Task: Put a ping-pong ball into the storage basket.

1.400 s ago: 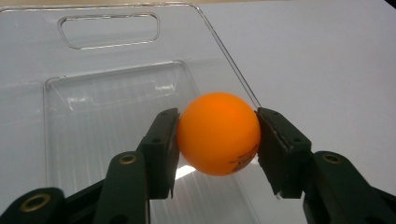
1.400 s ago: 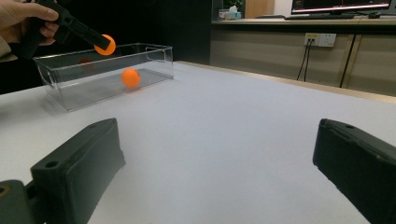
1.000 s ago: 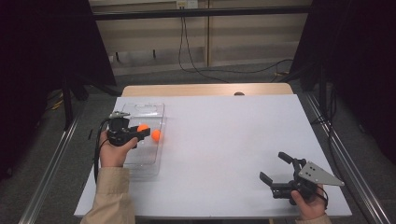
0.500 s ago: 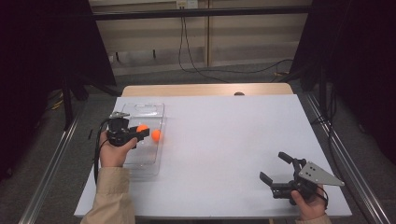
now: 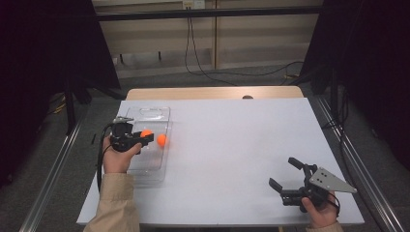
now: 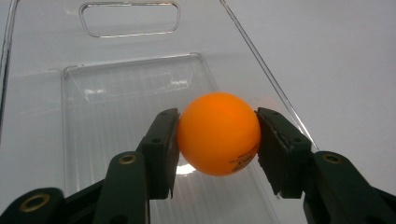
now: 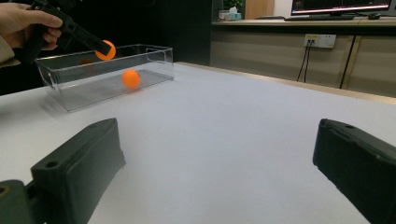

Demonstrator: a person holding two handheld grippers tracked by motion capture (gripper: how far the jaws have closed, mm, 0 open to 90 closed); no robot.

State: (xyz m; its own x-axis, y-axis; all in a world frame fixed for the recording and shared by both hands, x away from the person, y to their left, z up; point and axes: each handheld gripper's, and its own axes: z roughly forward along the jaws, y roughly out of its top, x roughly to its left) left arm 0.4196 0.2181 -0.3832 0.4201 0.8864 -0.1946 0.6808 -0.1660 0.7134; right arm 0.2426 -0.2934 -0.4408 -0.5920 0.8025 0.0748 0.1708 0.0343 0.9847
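Observation:
My left gripper (image 6: 217, 119) is shut on an orange ball (image 6: 218, 134), both pads pressing its sides. It hangs over a clear plastic box (image 6: 135, 77). In the high view the left gripper (image 5: 145, 137) holds that ball (image 5: 146, 133) above the box (image 5: 155, 169) at the table's left. A second orange ball (image 5: 161, 140) lies inside the box near its right wall. The right gripper view shows the held ball (image 7: 106, 50) above the box's rim and the second ball (image 7: 131, 79) on its floor. My right gripper (image 5: 282, 172) stands open near the front right corner, nothing between its jaws.
The white table (image 5: 232, 140) stretches wide between the box and the right gripper. A wooden strip (image 5: 212, 93) runs along the far edge. Cables hang on the back wall (image 5: 203, 53). Metal rails (image 5: 53, 179) flank the table on the floor.

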